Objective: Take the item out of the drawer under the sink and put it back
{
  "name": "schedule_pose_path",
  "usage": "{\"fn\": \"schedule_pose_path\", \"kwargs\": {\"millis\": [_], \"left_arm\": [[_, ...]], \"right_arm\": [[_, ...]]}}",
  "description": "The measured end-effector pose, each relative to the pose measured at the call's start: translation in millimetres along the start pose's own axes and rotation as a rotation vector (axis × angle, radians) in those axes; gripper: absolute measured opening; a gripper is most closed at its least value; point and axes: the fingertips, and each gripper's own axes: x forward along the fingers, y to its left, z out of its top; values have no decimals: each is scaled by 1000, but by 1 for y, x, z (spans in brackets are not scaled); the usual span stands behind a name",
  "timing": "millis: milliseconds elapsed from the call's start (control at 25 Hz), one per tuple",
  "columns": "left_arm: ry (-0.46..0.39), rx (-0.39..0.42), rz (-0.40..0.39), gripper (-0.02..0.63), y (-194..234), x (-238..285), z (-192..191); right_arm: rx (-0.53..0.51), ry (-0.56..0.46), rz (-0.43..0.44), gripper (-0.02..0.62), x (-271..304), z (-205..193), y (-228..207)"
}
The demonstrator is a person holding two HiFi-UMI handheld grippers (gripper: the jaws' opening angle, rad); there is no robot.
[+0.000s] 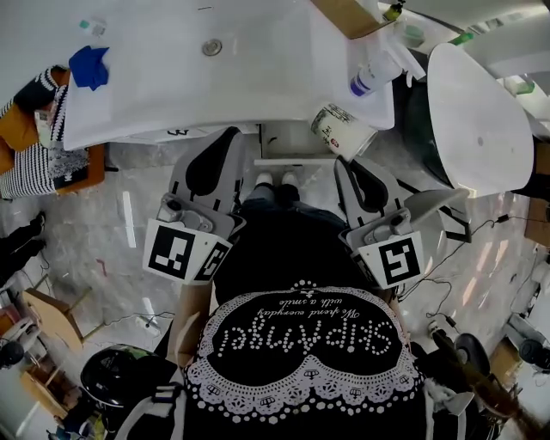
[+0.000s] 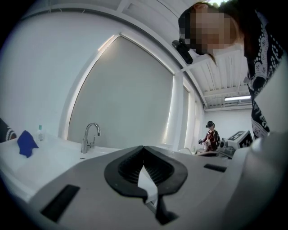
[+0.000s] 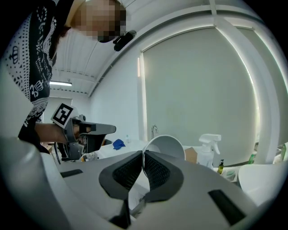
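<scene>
**At the sink worktop: paper cup pinched by its rim in the right gripper**

In front of the white worktop [image 1: 155, 103], the person stood with both tools raised. The right gripper [image 3: 143, 157] had its jaws nearly together, clamped on the rim of a white paper cup [image 3: 167, 144]. The cup hung tilted in the air by the worktop's front right corner. The left gripper [image 2: 143, 152] had its jaws closed with nothing between them.

The cup appeared to be out of the drawer, so returning it looked like the step in hand. The thin wall would probably buckle under a harder squeeze, so a steady, light pinch and a slow lowering under the basin edge would suit. No view showed the drawer clearly.

A spray bottle [image 1: 375, 76] lay just beside the cup, close enough to be knocked. A cardboard box [image 1: 348, 15] sat behind it, and a large white rounded object [image 1: 477, 120] stood to the right. A blue cloth [image 1: 88, 66] and the tap [image 2: 90, 137] were well apart, to the left.
</scene>
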Motion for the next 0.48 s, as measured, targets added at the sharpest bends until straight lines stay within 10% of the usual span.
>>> {"fn": "schedule_pose_path", "kwargs": {"millis": [480], "left_arm": [[12,72,82,5,2,-3,-3]], "right_arm": [[-65,12,30,31,-11,-9,-22]]}}
